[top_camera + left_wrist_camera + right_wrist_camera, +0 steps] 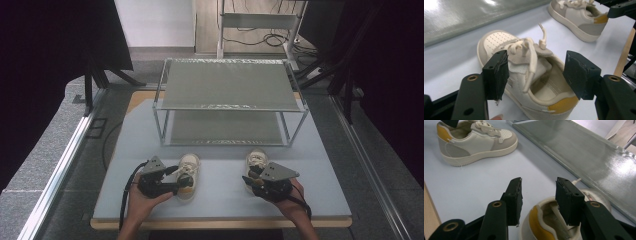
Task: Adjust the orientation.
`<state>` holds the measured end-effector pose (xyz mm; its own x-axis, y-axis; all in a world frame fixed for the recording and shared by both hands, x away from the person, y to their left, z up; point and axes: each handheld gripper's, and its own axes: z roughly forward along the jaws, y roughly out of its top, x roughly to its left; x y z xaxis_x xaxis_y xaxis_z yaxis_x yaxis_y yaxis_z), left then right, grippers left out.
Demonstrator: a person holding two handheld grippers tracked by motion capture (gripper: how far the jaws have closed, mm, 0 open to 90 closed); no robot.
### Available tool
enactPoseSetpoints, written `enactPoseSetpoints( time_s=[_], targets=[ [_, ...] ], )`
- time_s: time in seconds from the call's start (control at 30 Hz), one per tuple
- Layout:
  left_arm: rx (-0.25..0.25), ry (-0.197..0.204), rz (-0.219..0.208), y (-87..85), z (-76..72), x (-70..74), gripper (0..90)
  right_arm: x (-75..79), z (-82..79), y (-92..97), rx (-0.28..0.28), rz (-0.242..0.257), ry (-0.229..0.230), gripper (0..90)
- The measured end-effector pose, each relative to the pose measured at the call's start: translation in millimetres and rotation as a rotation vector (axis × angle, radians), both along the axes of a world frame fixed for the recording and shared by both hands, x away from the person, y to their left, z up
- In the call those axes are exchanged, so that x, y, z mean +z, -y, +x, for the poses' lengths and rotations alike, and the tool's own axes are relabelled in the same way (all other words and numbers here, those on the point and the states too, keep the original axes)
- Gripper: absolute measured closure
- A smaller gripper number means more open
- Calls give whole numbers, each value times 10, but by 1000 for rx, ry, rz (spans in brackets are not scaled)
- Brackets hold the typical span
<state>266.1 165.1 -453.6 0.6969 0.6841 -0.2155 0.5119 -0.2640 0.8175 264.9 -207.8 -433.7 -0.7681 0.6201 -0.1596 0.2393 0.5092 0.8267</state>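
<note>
Judging from the layout, early going: both shoes on the table, both shelves of the metal rack bare, so lifting and placing all left to do, presumably onto that rack.

Starting at the left: left shoe flat on the pale table, toe toward the rack, well short of it. Left tool at its heel end, spread wide around the collar; one pad touching or nearly touching the outer side by the laces, the other pad standing clear above the yellow heel patch. No pinch yet, nothing raised.

Moving right: right shoe also flat, just in front of the rack's lower shelf. Right tool hovering over its heel, spread about half, one pad outside the heel rim, the other above the opening. Not pressed on anything, holding nothing.
</note>
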Motion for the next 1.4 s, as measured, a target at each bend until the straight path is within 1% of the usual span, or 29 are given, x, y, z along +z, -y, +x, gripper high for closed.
enactPoseSetpoints(
  time_s=[0.13, 0.23, 0.3, 0.37, 0.43, 0.47, 0.5, 0.57, 0.67, 0.7, 0.73, 0.8, 0.87, 0.93, 1.0, 1.03, 1.07, 1.1, 1.17, 1.23, 1.27, 1.3, 1.33, 1.4],
  targets=[
    [4, 12, -14, -69, -24, 80, 368, 27, 31, 74, 3, -10, -11, 527],
    [-6, 14, -17, -91, -31, 121, 368, 30, 57, 132, 22, -31, -26, 509],
    [-22, 13, -24, -103, -17, 167, 371, 23, 86, 171, 34, -41, -41, 505],
    [-32, 12, -11, -94, -4, 192, 375, -4, 124, 209, 46, -31, -64, 504],
    [-58, 7, 0, -73, 10, 208, 379, -26, 162, 234, 53, -38, -88, 492],
    [-58, 7, 0, -73, 10, 208, 380, -29, 176, 242, 62, -42, -102, 492],
    [-91, -2, 25, -32, 29, 210, 380, -27, 188, 246, 74, -53, -114, 490],
    [-136, -3, 67, 18, 43, 207, 380, -19, 202, 233, 92, -84, -125, 486],
    [-200, -6, 143, 97, 50, 208, 382, 10, 217, 200, 128, -130, -146, 484],
    [-200, -6, 143, 97, 50, 208, 385, 17, 225, 188, 138, -151, -153, 484],
    [-250, -11, 205, 143, 54, 215, 384, 21, 236, 177, 146, -171, -161, 483],
    [-278, -8, 249, 176, 53, 230, 382, 25, 256, 166, 158, -206, -174, 485],
    [-327, -21, 272, 200, 59, 245, 393, 25, 291, 159, 184, -239, -196, 499],
    [-354, -6, 321, 242, 41, 259, 402, 20, 326, 148, 199, -271, -214, 499],
    [-386, -10, 359, 291, 33, 266, 410, 16, 357, 134, 218, -286, -233, 503],
    [-386, -10, 359, 291, 33, 266, 416, 11, 368, 123, 223, -291, -241, 506],
    [-424, -16, 407, 328, 44, 269, 422, 5, 378, 112, 230, -300, -247, 509],
    [-452, -29, 428, 359, 53, 261, 425, 0, 385, 102, 236, -306, -252, 512],
    [-493, -41, 458, 404, 72, 248, 449, -17, 403, 71, 251, -327, -267, 523],
    [-544, -76, 470, 443, 112, 228, 526, -37, 431, 41, 274, -345, -301, 554],
    [-564, -84, 489, 467, 130, 214, 537, -48, 446, 26, 288, -357, -316, 571],
    [-569, -88, 505, 492, 148, 198, 545, -53, 463, 13, 302, -364, -326, 596],
    [-579, -94, 525, 515, 174, 182, 549, -60, 478, 1, 319, -365, -348, 613],
    [-600, -114, 556, 557, 213, 145, 574, -70, 507, -23, 339, -379, -362, 635]
  ],
)
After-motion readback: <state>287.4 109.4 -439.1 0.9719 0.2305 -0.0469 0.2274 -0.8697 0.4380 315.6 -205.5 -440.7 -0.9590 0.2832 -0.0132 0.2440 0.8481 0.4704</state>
